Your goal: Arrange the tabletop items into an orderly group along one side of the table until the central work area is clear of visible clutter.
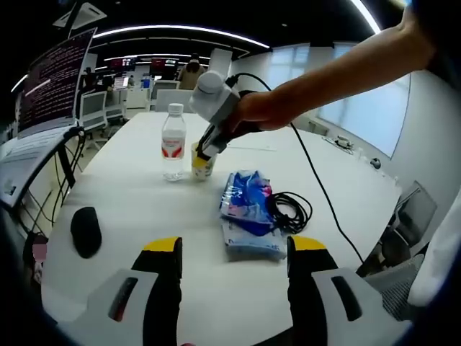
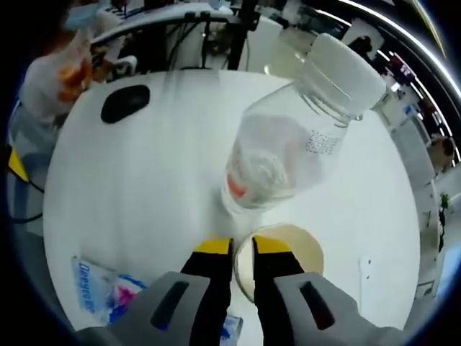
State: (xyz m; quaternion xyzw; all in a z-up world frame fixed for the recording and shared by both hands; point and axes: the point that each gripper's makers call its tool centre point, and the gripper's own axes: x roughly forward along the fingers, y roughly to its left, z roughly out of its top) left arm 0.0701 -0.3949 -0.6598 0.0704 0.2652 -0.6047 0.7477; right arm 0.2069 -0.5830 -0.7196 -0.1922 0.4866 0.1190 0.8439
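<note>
Small cup sits on the white worktop, touching the water bottle; right gripper clamps its rim, it seems. Tissue pack and black cable lie near the bottle, mouse well apart. Left gripper hovers, jaws apart.

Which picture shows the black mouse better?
The left gripper view: the black mouse sits close and sharp on the white table, whole outline clear. In the right gripper view the mouse is farther off, smaller and a bit blurred, beyond the water bottle.
</note>
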